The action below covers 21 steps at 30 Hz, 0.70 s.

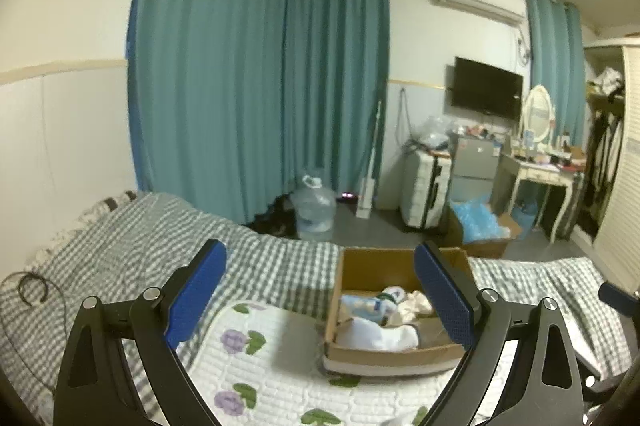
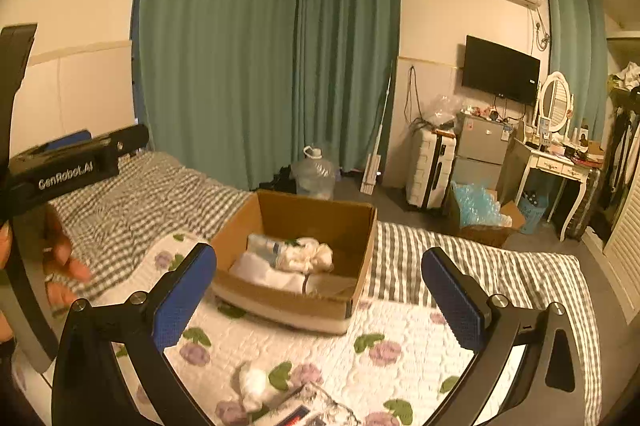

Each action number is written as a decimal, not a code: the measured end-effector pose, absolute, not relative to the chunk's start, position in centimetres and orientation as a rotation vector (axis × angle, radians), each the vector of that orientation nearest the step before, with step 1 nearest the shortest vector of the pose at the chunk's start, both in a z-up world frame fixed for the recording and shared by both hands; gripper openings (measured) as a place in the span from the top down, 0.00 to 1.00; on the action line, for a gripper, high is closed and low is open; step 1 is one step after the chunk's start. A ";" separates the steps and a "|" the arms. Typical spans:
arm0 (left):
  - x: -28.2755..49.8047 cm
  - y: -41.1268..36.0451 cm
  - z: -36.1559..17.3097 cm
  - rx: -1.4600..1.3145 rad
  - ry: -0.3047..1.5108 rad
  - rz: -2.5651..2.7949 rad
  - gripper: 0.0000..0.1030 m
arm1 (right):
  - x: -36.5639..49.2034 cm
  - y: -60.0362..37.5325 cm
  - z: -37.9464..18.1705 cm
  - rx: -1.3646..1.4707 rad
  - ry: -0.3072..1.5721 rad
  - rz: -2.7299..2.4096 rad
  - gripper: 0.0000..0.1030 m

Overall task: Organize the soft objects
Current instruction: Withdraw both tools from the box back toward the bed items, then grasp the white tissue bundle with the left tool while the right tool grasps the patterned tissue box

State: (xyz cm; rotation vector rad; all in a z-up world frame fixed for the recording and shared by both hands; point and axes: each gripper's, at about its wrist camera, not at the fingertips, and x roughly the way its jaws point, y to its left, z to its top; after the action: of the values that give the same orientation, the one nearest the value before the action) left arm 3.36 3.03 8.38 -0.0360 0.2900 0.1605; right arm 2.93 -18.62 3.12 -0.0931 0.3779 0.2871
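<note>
Well, the job looks partly done, I'd say. A box sits on the bed, on a flowered quilt, and it already has several soft things in it: a white folded cloth toward its near-left corner, a cream bundle in the middle, a pale blue pack behind the cloth. Outside the box, nearer than its front wall, a small white bundle lies on the quilt beside some printed fabric, so those seem left to gather. Both tongs are spread wide and empty: the right tongs hang over the quilt in front of the box, the left tongs hover just left of it
</note>
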 end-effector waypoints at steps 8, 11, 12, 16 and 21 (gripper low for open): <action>3.2 1.9 4.9 0.005 0.352 0.155 0.06 | 2.4 -19.0 -0.5 -0.093 0.455 0.284 0.00; 3.0 1.3 3.6 0.013 0.369 0.134 0.06 | 2.3 -19.4 -1.7 -0.059 0.483 0.288 0.00; 3.0 1.1 3.3 0.017 0.375 0.130 0.06 | 2.3 -19.6 -2.0 -0.052 0.492 0.289 0.00; 3.5 0.3 1.8 0.030 0.451 0.078 0.06 | 2.3 -20.2 -3.4 -0.046 0.515 0.267 0.00; 4.4 -1.1 -1.1 0.068 0.564 0.019 0.06 | 2.3 -20.6 -6.2 -0.074 0.566 0.246 0.00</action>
State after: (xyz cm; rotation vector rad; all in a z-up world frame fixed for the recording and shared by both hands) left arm 4.40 -1.08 -1.13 0.0677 0.5640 0.0193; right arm 2.27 -20.61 -6.20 -0.0736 0.5658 0.2464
